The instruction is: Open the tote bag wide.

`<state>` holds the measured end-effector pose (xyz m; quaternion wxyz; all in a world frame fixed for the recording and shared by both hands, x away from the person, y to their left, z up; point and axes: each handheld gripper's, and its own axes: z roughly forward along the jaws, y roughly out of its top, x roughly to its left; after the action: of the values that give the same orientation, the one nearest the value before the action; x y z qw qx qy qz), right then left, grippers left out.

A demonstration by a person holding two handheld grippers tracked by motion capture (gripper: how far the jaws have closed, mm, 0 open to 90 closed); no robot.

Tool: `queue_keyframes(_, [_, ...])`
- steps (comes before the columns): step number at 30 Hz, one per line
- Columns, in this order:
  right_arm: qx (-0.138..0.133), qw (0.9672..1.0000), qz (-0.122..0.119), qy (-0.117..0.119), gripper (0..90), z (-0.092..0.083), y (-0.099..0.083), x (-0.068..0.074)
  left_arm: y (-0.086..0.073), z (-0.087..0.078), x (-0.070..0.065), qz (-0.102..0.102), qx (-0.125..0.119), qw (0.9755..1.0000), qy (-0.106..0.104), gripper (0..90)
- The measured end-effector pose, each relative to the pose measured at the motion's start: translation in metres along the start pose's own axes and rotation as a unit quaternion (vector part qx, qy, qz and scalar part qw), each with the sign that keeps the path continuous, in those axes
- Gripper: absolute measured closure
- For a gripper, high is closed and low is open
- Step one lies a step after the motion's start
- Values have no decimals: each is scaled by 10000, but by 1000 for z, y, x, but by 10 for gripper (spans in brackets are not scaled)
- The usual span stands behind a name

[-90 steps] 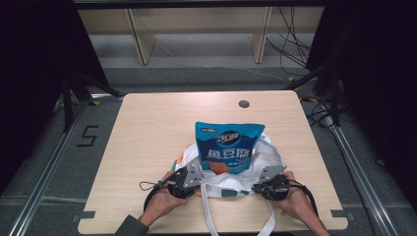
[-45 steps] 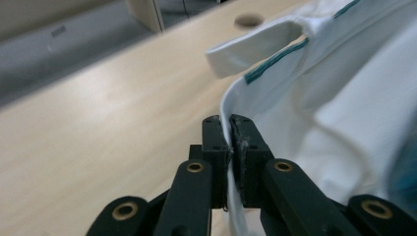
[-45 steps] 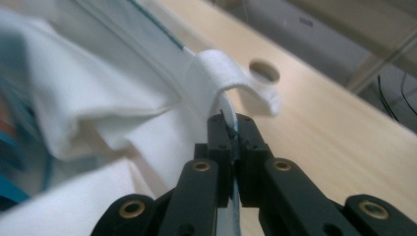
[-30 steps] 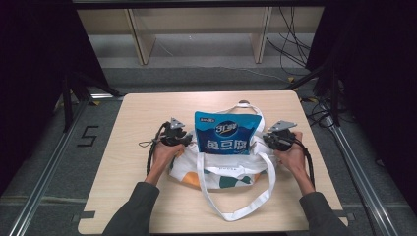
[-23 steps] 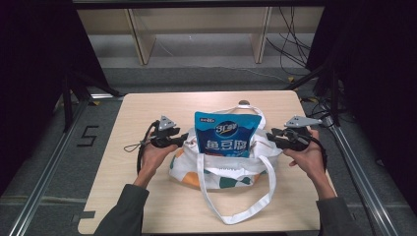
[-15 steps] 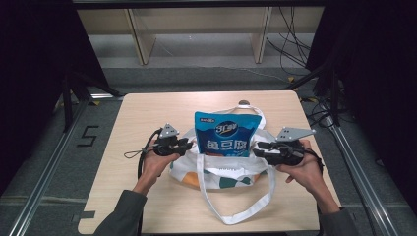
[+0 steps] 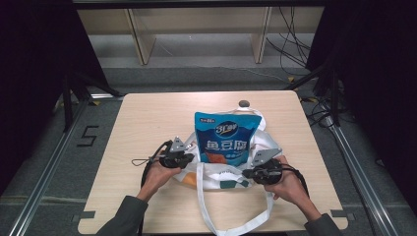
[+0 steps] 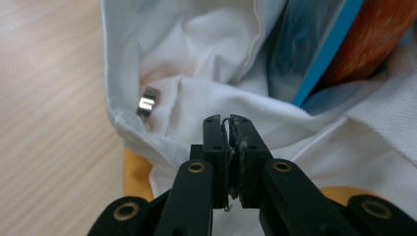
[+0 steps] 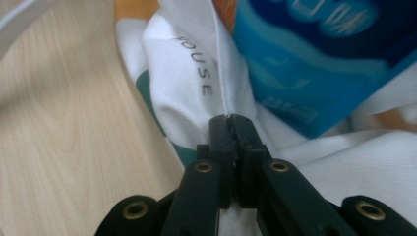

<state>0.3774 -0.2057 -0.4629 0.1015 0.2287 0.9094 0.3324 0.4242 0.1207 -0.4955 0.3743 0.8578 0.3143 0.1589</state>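
Both grippers, left gripper (image 7: 189, 158) and right gripper (image 7: 247, 172), have just been closing and now pinch the white cloth tote bag (image 7: 223, 174) lying on the light wooden table (image 7: 147, 118), one at each side of the blue snack pouch (image 7: 226, 137) standing in its mouth. From the left gripper view, the jaws are shut on the bag's hem; the pouch (image 8: 314, 54) lies ahead, to the right. From the right gripper view, the jaws clamp a seam fold (image 9: 216, 73), with the pouch (image 9: 319, 54) ahead, also to the right.

The lower part of the blue snack pouch (image 7: 225, 137) is hidden inside the white cloth tote bag (image 7: 221, 174). The long white strap (image 7: 236, 227) of the bag is cut off by the bottom edge of the high view. The small dark round object (image 7: 243, 103) on the light wooden table (image 7: 147, 118) is too small to identify.
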Motion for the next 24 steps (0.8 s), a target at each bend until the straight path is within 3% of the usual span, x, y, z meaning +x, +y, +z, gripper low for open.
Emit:
queue_keyframes(3, [113, 9999, -58, 73, 888, 14, -6, 6, -5, 4, -5, 86, 116, 9999, 51, 885])
queue_keyframes(5, [135, 9999, 26, 74, 884, 23, -11, 8, -8, 10, -2, -132, 84, 9999, -3, 891])
queue_keyframes(6, [100, 9998, 86, 127, 881, 27, -13, 8, -8, 11, -3, -102, 115, 9999, 48, 891])
queue_keyframes(9, [44, 9999, 106, -16, 878, 28, -15, 9, -4, 10, -12, 288, 265, 9989, 258, 891])
queue_keyframes(10, [44, 10000, 50, -24, 876, 28, -15, 9, -3, 10, -13, 329, 276, 9986, 297, 891])
queue_keyframes(12, [58, 9998, 165, -22, 857, 28, -14, 12, -3, 8, -13, 356, 241, 9986, 309, 889])
queue_keyframes(13, [32, 9999, 161, -45, 836, 26, -15, 11, -2, 6, -11, 324, 162, 9989, 301, 882])
queue_keyframes(14, [-44, 9999, 149, -3, 808, 25, -15, 9, -1, 3, -10, 119, -103, 9994, 314, 856])
queue_keyframes(17, [-254, 9989, 398, 82, 660, 15, -14, 3, 7, -11, -11, -18, -391, 9988, 283, 808])
queue_keyframes(19, [-391, 9980, 484, 91, 636, 4, -11, 0, 15, -24, -17, -197, -620, 9978, 91, 803])
queue_keyframes(21, [-664, 9963, 534, 73, 637, -8, -8, -2, 18, -27, -23, -264, -703, 9972, -14, 805])
queue_keyframes(23, [-967, 9928, 697, 116, 664, -21, -6, -3, 17, -27, -30, -230, -597, 9977, -236, 808])
queue_keyframes(24, [-1097, 9921, 607, 53, 665, -25, -5, -6, 15, -24, -37, -336, -628, 9969, -337, 817])
